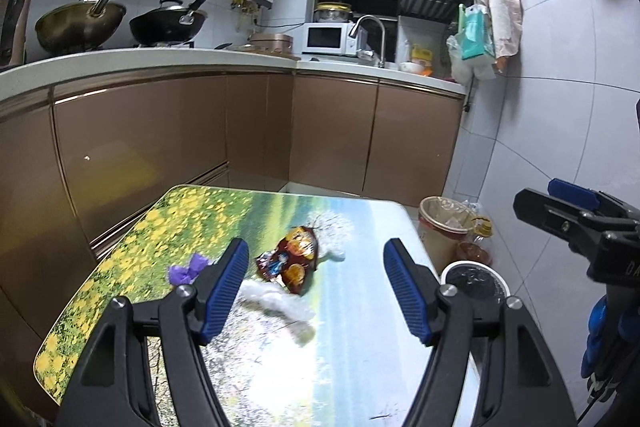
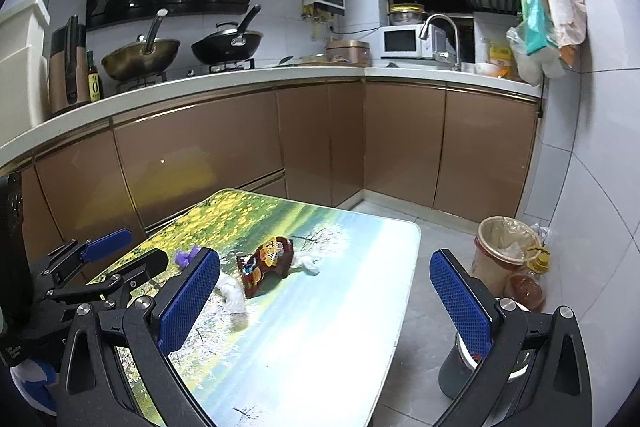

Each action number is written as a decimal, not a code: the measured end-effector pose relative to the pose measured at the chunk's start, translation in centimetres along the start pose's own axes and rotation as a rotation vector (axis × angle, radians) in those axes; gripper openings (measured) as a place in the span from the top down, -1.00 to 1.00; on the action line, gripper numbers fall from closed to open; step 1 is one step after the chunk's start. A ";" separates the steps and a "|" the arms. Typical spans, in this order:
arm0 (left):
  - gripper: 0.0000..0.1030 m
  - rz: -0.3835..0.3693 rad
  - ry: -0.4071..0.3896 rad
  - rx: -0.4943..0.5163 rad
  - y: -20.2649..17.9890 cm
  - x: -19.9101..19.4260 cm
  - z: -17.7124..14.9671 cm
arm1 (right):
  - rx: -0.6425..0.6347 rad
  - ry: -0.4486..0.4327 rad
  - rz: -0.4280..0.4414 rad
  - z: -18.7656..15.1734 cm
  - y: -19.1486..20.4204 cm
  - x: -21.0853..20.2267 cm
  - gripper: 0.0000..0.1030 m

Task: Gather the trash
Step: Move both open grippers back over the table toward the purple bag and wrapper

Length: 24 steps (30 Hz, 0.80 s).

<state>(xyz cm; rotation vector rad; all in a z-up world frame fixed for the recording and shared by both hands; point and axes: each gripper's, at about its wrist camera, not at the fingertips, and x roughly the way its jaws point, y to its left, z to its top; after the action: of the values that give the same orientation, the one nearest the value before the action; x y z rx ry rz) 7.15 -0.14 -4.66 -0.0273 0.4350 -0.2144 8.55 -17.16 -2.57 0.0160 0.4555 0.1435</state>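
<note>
A red-brown snack wrapper (image 1: 292, 259) (image 2: 266, 263) lies in the middle of the landscape-print table (image 1: 360, 347) (image 2: 320, 347). To its left sits a small purple wrapper (image 1: 186, 269) (image 2: 186, 255). Crumpled white tissue (image 1: 276, 301) (image 2: 232, 291) lies in front of the snack wrapper, and another white scrap (image 1: 334, 253) (image 2: 306, 263) lies behind it. My left gripper (image 1: 316, 291) (image 2: 132, 253) hovers open above the near tissue, holding nothing. My right gripper (image 2: 324, 303) (image 1: 548, 197) is open and empty over the table's right side.
On the floor right of the table stand a beige lined bin (image 1: 444, 223) (image 2: 504, 247), an oil bottle (image 2: 528, 279) and a white-rimmed bin with a black liner (image 1: 476, 281) (image 2: 464, 367). Brown cabinets (image 2: 320, 147) with a worktop run behind.
</note>
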 end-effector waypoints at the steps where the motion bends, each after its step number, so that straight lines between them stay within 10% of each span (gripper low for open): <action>1: -0.32 0.004 0.007 -0.005 0.5 0.2 -0.2 | -0.003 0.007 0.002 0.0 0.2 0.3 -1.00; 24: -0.32 0.147 0.196 -0.121 13.2 6.6 -4.8 | -0.044 0.216 0.102 -1.6 2.3 11.4 -0.60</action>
<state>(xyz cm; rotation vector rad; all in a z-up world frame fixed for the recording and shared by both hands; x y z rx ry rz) 13.64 11.49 -12.74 -0.0929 0.6425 -0.0456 17.60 -13.27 -8.90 -0.0197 0.6679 0.2567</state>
